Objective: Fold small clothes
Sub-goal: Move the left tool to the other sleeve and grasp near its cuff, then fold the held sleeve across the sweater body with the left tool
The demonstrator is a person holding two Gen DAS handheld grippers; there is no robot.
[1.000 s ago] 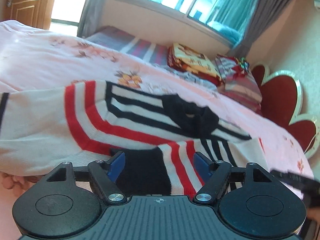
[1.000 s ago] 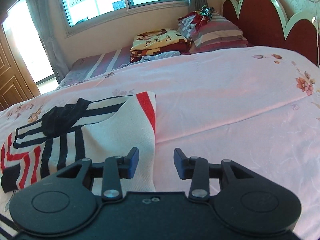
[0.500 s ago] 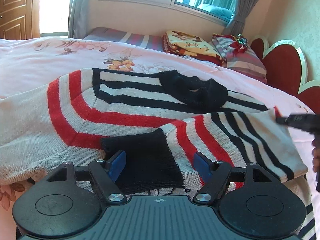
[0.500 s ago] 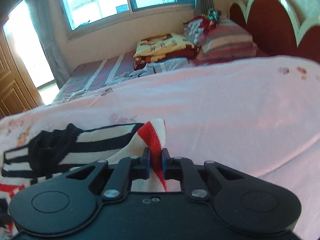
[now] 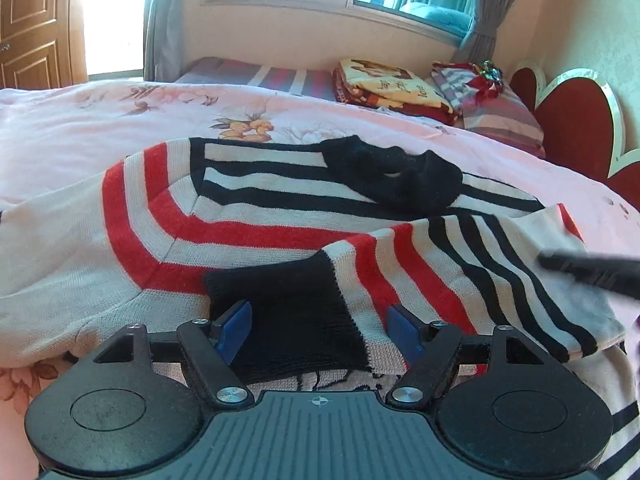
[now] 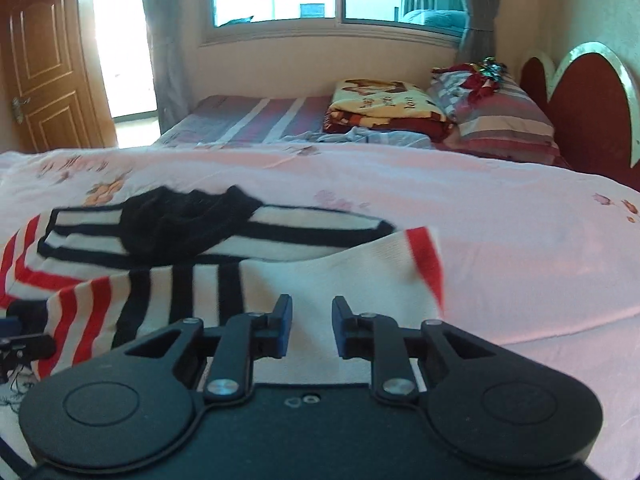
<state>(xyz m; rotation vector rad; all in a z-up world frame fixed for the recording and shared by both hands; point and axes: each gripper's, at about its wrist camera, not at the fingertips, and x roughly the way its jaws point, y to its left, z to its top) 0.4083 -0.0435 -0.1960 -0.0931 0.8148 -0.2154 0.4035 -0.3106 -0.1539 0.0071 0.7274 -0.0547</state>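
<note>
The striped sweater (image 5: 256,216) lies spread on the pink bed (image 6: 520,248), and its sleeve (image 5: 460,272) now rests folded across the body, where a moment ago it was still being carried over. The right claw (image 6: 312,326), clenched on that sleeve edge half a second back, is opening with nothing between its pads. The left claw (image 5: 318,330) stays released, straddling the black cuff (image 5: 288,320). One sleeve fold looks done.
</note>
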